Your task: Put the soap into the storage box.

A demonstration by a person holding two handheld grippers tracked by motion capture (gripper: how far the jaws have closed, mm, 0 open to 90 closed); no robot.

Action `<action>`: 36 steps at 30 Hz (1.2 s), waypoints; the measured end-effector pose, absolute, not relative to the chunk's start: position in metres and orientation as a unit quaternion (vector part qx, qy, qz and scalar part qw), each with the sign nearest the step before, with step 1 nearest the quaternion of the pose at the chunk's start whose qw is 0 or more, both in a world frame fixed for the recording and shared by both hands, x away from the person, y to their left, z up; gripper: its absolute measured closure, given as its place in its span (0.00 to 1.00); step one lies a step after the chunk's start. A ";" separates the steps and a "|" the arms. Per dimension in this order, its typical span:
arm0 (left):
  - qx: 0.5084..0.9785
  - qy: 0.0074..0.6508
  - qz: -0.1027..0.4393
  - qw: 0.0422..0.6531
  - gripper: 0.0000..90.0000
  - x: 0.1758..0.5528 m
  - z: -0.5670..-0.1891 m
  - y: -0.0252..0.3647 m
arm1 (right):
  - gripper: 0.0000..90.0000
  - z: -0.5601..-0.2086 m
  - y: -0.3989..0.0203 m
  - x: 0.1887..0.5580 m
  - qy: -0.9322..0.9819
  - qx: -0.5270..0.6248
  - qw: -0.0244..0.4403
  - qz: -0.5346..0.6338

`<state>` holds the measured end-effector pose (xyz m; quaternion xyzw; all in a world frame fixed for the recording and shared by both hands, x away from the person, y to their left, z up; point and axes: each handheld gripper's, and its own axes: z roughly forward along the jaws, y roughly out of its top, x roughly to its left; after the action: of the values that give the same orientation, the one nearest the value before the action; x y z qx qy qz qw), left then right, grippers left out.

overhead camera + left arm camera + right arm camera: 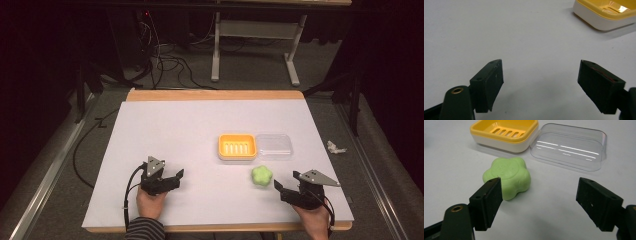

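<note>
The right claw (537, 200) stands with its jaws wide apart, gripping nothing. Just ahead of its left jaw lies the green soap (507, 177) on the table (554, 217). Farther ahead sit the yellow dish (505, 133) and clear lid (570, 146). The left claw (540, 83) is also apart.

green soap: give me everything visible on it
The pale green flower-shaped soap bar looks matte and waxy, with rounded lobes and a faint moulded emblem on its top face. It lies flat on the white table, apart from the yellow-and-white soap dish and the clear plastic lid. The right gripper stands open just short of it; nothing touches it but the table.
</note>
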<state>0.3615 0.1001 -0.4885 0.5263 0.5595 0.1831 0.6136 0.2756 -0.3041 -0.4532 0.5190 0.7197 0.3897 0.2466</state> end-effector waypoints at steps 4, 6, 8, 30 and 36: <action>0.525 0.560 0.182 0.614 0.23 0.362 -0.488 0.100 | 0.23 -0.454 -0.301 0.276 0.723 0.516 0.241 0.391; 0.526 0.561 0.182 0.613 0.23 0.362 -0.488 0.100 | 0.23 -0.453 -0.297 0.277 0.727 0.510 0.239 0.392; 0.526 0.561 0.182 0.613 0.23 0.362 -0.489 0.100 | 0.23 -0.452 -0.294 0.278 0.731 0.507 0.237 0.391; 0.525 0.563 0.176 0.613 0.23 0.362 -0.488 0.100 | 0.20 -0.453 -0.258 0.309 0.783 0.470 0.204 0.352; 0.526 0.563 0.177 0.613 0.23 0.362 -0.488 0.100 | 0.20 -0.456 -0.252 0.319 0.797 0.467 0.196 0.328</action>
<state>0.3622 0.1001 -0.4884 0.5260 0.5627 0.1766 0.6129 0.3191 -0.2518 -0.4556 0.4670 0.7972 0.3282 0.1963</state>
